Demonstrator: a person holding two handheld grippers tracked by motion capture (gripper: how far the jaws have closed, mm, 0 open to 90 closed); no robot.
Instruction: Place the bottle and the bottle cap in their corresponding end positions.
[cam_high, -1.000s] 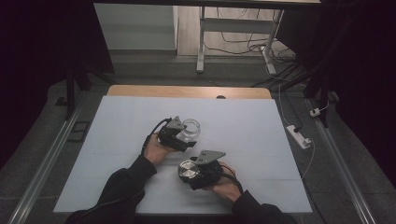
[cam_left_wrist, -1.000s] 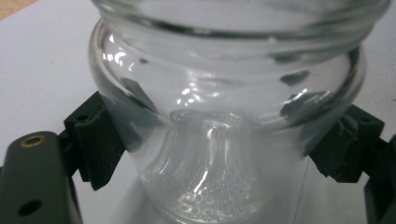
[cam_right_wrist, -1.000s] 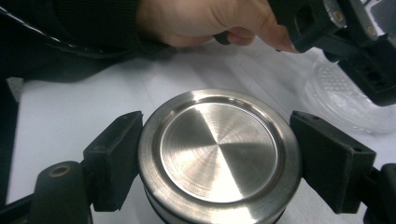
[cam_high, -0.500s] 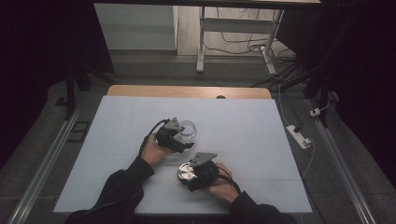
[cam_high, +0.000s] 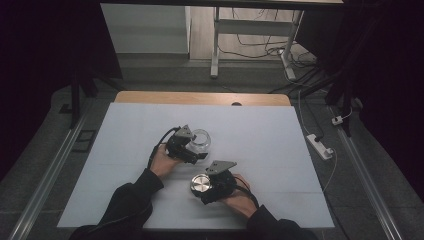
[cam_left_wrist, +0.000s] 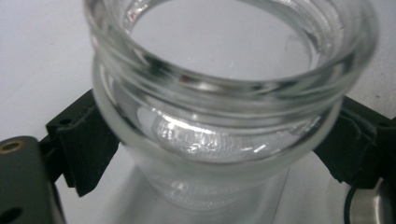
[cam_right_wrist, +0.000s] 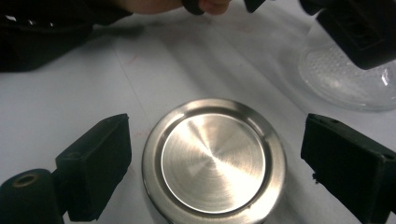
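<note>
A clear glass jar (cam_high: 201, 139) stands upright on the white table (cam_high: 280, 135), left of centre. My left gripper (cam_high: 196, 148) is shut on the jar. In the left gripper view the black jaws press both sides of the jar (cam_left_wrist: 224, 93) below its rim. A round steel lid (cam_high: 200, 184) lies flat on the table nearer the person. My right gripper (cam_high: 204, 185) is open around the lid. In the right gripper view the lid (cam_right_wrist: 213, 161) lies between the jaws with a small gap on each side. The jar's base (cam_right_wrist: 345, 84) is at the upper right there.
Both forearms in dark sleeves come in from the near edge. A strip of bare wood (cam_high: 200, 97) runs along the table's far edge. A white power strip (cam_high: 318, 145) and cables lie on the floor to the right. Metal rails flank the table.
The right gripper and lid have shifted slightly towards the near edge. The left gripper with the jar has barely moved.
</note>
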